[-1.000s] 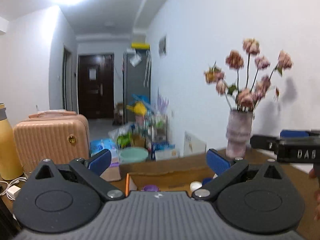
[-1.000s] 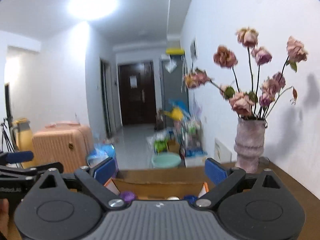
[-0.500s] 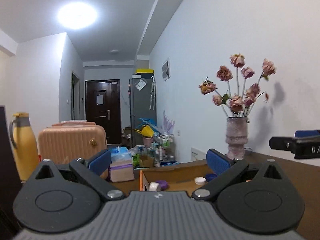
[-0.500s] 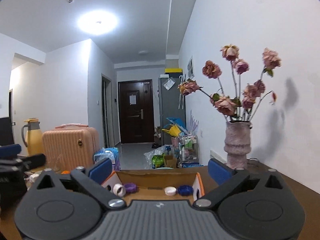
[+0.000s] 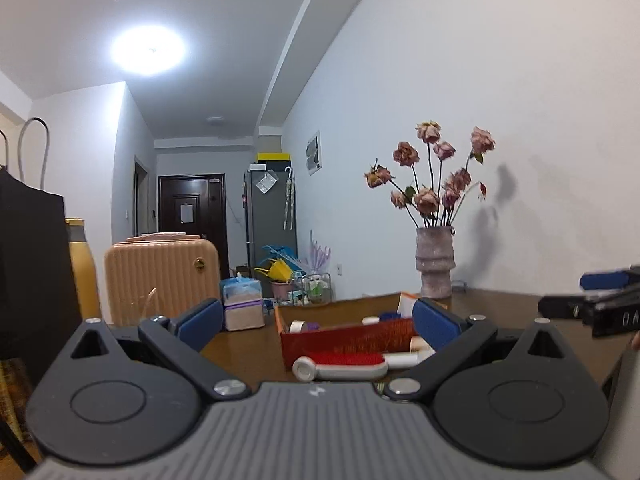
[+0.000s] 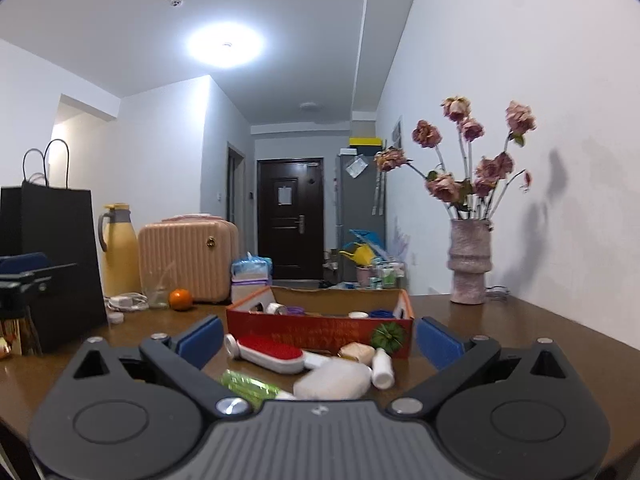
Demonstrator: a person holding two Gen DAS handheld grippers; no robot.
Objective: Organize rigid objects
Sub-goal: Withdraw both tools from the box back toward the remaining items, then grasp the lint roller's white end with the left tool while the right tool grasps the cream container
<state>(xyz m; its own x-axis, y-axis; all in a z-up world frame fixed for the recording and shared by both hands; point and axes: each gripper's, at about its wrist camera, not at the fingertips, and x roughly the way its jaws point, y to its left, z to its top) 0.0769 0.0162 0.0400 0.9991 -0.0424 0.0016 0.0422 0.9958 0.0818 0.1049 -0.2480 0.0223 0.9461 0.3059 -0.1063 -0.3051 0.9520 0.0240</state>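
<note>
A red cardboard box (image 6: 320, 330) (image 5: 346, 340) stands open on the brown table (image 6: 540, 344), with small caps and tape rolls inside. In front of it lie a red-and-white lint brush (image 6: 266, 352) (image 5: 340, 364), a white bottle (image 6: 382, 368), a beige soap-like block (image 6: 357, 351), a white pouch (image 6: 332, 378) and a green shiny packet (image 6: 248, 386). My right gripper (image 6: 320, 338) is open and empty, just short of these things. My left gripper (image 5: 316, 322) is open and empty too, facing the box from the left. Each gripper shows at the edge of the other's view.
A vase of dried roses (image 6: 470, 266) (image 5: 434, 264) stands at the back right by the wall. On the left are a black paper bag (image 6: 52, 256), a yellow flask (image 6: 118, 248), a peach case (image 6: 188, 256), a glass (image 6: 154, 294), an orange (image 6: 181, 299) and a tissue pack (image 6: 250, 276).
Both grippers have drawn back from the box and sunk toward the table. The box looks farther off, and the brush, bottle and pouch in front of it have come into view.
</note>
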